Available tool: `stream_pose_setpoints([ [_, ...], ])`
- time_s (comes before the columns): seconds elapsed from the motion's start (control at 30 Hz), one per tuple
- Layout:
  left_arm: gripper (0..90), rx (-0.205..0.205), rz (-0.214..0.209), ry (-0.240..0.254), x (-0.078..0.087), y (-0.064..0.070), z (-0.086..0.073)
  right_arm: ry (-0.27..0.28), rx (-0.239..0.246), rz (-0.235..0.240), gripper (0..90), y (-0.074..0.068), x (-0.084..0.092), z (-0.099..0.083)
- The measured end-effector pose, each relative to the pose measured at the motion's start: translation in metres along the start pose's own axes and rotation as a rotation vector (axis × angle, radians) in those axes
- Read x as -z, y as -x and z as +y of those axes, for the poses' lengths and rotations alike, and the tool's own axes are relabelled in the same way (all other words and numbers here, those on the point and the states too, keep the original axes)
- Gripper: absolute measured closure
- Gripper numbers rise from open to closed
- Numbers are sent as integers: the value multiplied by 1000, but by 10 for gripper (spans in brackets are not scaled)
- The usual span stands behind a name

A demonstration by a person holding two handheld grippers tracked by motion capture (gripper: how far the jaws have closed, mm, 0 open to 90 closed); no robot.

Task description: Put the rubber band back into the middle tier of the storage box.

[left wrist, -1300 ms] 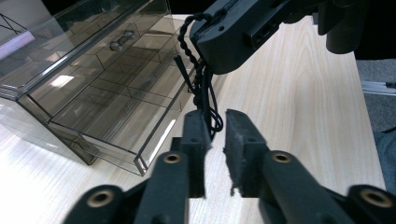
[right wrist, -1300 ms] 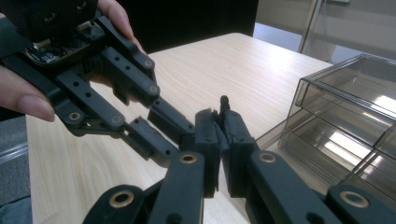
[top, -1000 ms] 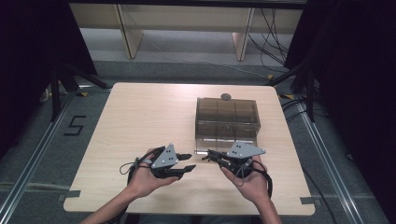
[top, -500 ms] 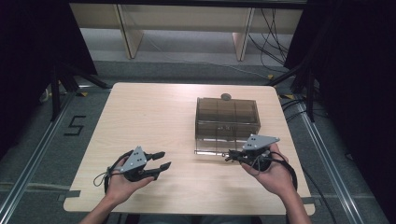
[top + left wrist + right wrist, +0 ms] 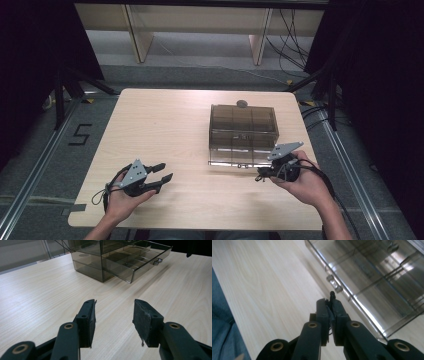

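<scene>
- The smoked clear plastic drawer box [image 5: 243, 131] sits right of centre in the high view, on the pale wooden table [image 5: 165, 125]. Its walls are see-through brown, and dividers inside split it into small compartments.
- Its bottom drawer [image 5: 240, 161] is pulled partway out toward the lower edge of the frame; a small clear knob [image 5: 338, 289] shows on the drawer front in the right gripper view.
- The box's long axis runs left to right across the high view, and the drawer front faces the bottom of the frame.
- A small round grey object [image 5: 242, 104] lies at the box's far top edge.
- The right gripper [image 5: 261, 174] is at lower right of the high view, just beside the drawer's front right corner. Its jaws are pressed together with a tiny dark thing nipped at the tips; I cannot tell what it is.
- The left gripper [image 5: 164, 171] is at lower left, well apart from the box. Its jaws are spread and have just been opening, with nothing between them.
- Bare tabletop spans the left half and centre of the high view; the box stands near the table's right edge.
</scene>
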State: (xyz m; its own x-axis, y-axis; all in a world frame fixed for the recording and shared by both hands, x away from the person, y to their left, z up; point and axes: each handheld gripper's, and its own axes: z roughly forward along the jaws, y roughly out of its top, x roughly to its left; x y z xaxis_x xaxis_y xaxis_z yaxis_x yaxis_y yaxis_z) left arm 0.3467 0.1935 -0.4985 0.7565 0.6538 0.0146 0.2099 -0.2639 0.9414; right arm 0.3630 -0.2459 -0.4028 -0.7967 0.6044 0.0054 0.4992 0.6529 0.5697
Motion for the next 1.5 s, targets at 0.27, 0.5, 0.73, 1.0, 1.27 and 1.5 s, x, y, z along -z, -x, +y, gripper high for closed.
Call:
stream_pose_setpoints([
  [0.27,518,5,0,-3,-2,-2,-2,-170,42,38,868,12,5,2],
  [0.5,518,-1,12,-15,-2,-3,-3,-301,53,61,868,21,5,5],
  [0.73,513,3,25,-30,-2,-5,-5,-358,66,58,868,30,4,13],
  [1.0,507,7,24,-32,-3,-6,-6,-386,44,75,868,34,1,18],
  [1.27,505,14,21,-19,-4,-6,-7,-405,36,93,868,41,-1,21],
  [1.5,505,15,23,-17,-4,-7,-7,-426,28,102,868,47,-1,26],
])
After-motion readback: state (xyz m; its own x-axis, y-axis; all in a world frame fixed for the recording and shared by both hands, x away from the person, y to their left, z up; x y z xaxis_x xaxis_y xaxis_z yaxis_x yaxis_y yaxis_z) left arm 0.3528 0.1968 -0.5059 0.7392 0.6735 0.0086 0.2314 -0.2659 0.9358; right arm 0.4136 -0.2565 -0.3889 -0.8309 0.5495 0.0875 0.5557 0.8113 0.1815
